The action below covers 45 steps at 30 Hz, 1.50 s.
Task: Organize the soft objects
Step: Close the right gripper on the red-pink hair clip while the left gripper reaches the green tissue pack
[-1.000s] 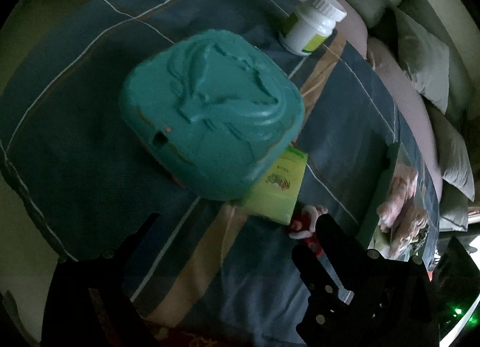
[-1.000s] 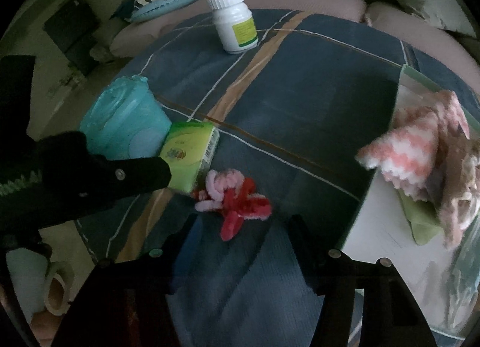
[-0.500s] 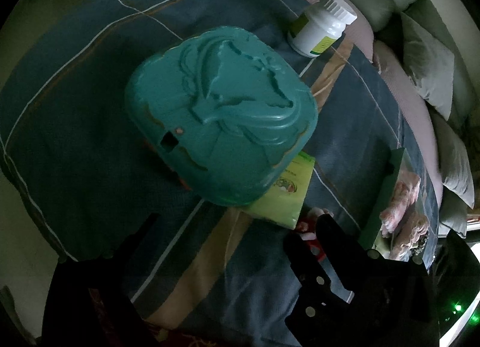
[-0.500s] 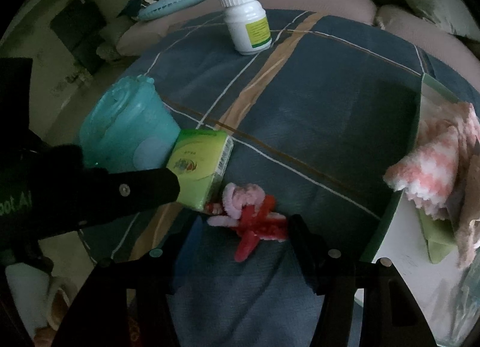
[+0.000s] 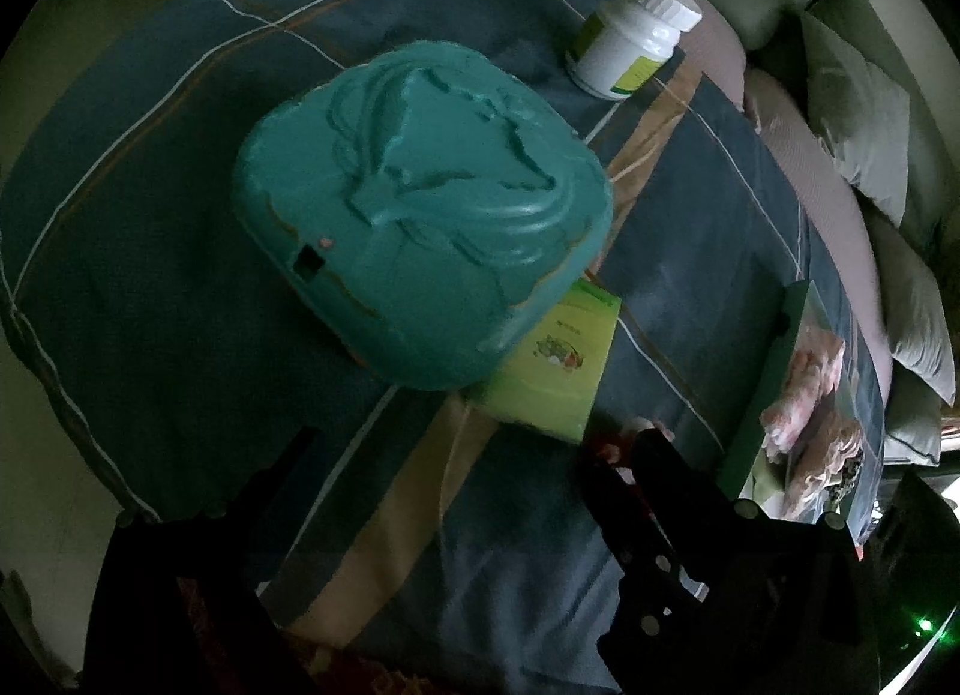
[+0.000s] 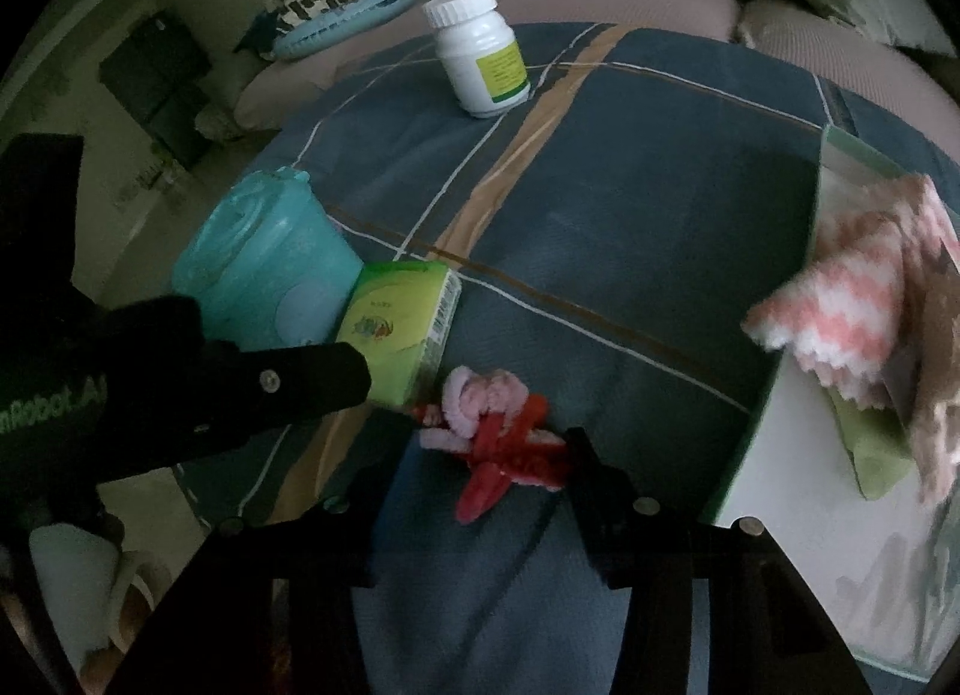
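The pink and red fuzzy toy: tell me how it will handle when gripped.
The fuzzy toy looks like twisted chenille stems, so probably very light and bendy. Its loose limbs may flop or snag. Lying flat on the blanket, it shouldn't roll.

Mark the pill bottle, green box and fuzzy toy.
pill bottle (image 6: 480,65), right wrist view, white body.
green box (image 6: 393,329), right wrist view, printed top face.
fuzzy toy (image 6: 498,437), right wrist view, pink and red middle.

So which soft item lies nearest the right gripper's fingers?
The pink-and-red fuzzy toy, right between the open right gripper's fingertips; the striped cloths sit on the tray.
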Each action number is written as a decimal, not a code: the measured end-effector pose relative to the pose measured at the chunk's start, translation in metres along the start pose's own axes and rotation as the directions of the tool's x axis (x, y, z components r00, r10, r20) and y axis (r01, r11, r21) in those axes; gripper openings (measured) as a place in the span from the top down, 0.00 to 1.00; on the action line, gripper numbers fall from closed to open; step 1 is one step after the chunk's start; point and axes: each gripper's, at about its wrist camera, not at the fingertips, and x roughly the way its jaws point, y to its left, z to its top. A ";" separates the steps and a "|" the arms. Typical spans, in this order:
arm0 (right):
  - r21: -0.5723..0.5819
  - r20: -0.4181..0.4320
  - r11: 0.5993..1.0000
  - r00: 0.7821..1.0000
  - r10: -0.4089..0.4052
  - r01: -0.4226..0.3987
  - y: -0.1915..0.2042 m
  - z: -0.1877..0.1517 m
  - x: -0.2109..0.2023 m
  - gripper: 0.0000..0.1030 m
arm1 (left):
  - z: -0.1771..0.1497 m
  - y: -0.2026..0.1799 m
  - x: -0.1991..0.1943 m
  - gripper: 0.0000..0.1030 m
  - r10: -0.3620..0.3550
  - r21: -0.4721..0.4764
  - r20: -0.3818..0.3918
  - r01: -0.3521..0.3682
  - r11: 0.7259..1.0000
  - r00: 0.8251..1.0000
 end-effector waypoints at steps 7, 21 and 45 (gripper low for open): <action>0.052 0.040 0.999 0.999 0.004 -0.006 -0.009 -0.008 -0.025 0.51 | -0.005 -0.016 0.001 0.03 0.010 0.041 -0.005 -0.010 0.999 1.000; 0.116 0.124 0.993 0.991 -0.053 0.039 -0.039 -0.012 -0.078 0.51 | -0.008 -0.036 0.003 0.21 0.030 0.100 0.012 -0.031 0.994 0.999; 0.164 0.141 0.987 0.990 -0.022 -0.002 -0.059 -0.012 -0.080 0.51 | 0.003 -0.047 0.025 0.24 0.081 0.133 0.084 -0.092 0.987 0.993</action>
